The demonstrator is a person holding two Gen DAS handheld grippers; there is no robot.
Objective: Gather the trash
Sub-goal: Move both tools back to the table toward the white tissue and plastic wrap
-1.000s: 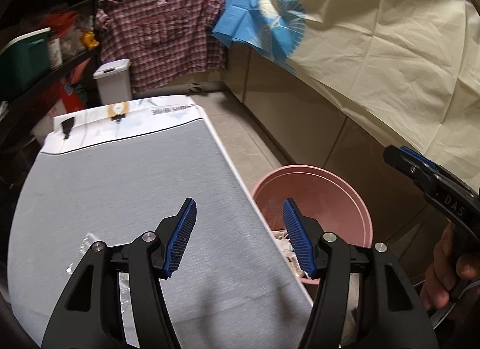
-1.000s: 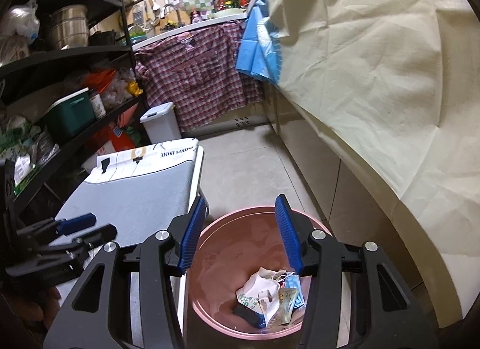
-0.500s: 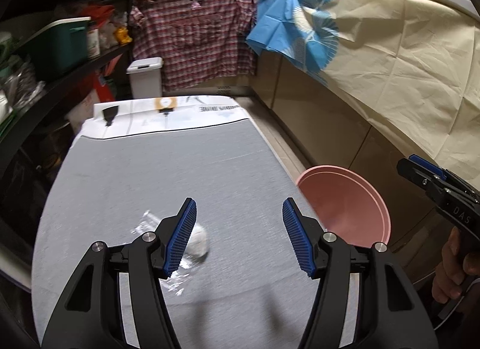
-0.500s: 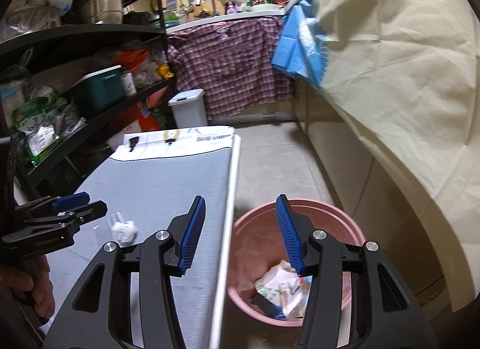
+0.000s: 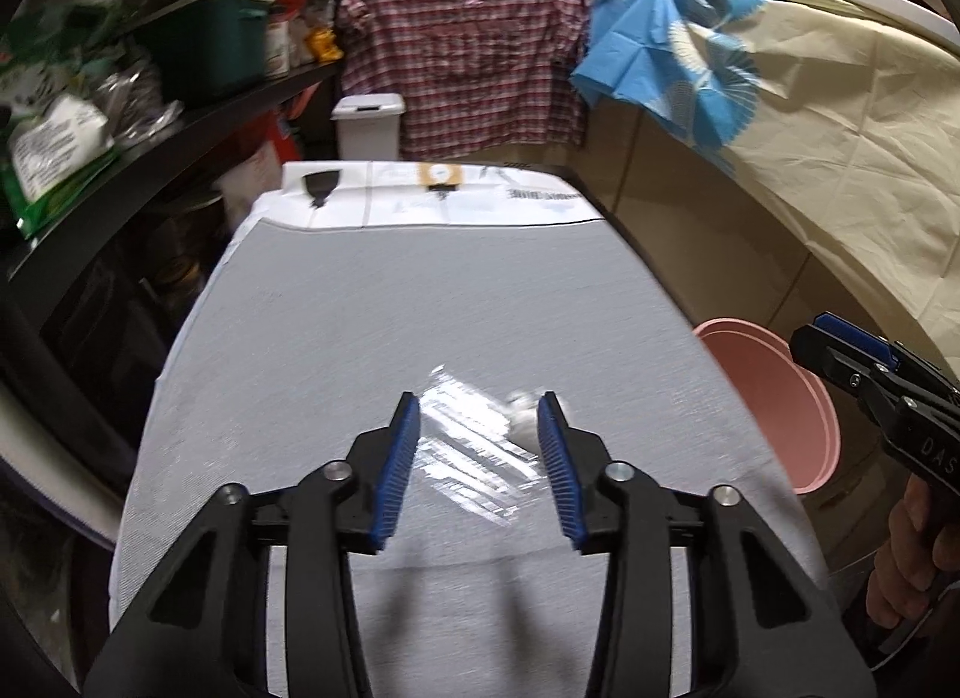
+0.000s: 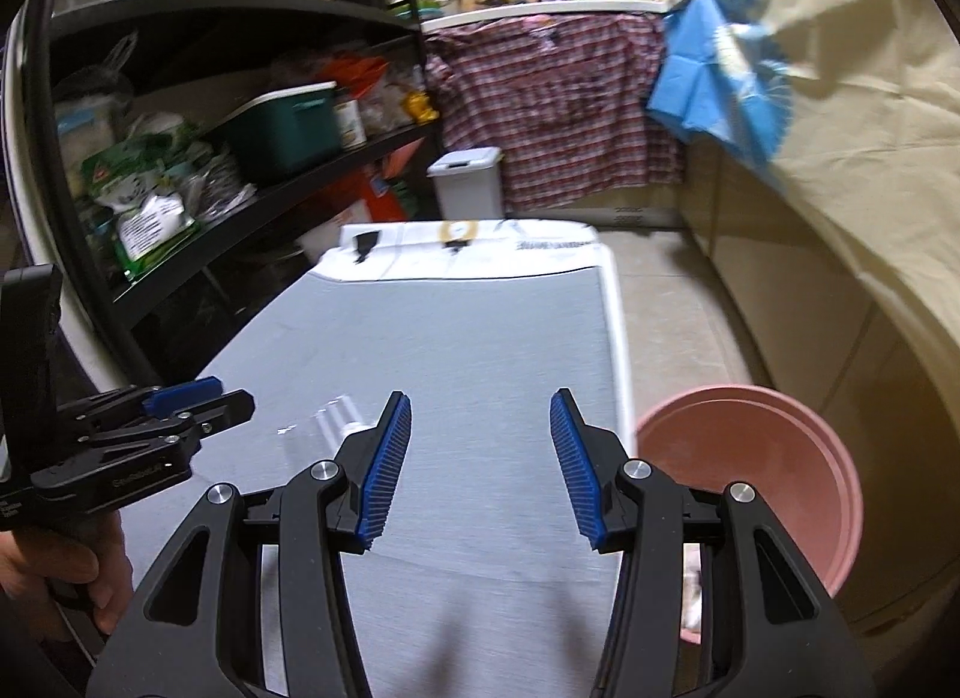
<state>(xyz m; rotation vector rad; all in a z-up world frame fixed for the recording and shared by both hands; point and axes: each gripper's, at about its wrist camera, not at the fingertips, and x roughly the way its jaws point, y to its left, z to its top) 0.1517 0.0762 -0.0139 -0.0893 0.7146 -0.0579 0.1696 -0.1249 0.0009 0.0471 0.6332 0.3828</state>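
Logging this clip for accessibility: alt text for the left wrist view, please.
The open left gripper points at a crumpled clear plastic wrapper on the grey table. A pink bin sits past the table's right edge, with the right gripper beside it.

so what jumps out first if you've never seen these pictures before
The left gripper stands out first, its blue-padded jaws open on either side of a crumpled clear plastic wrapper lying on the grey table. Just off the table's right edge stands a pink bin on the floor. Behind it all, a plaid shirt hangs from the far counter.
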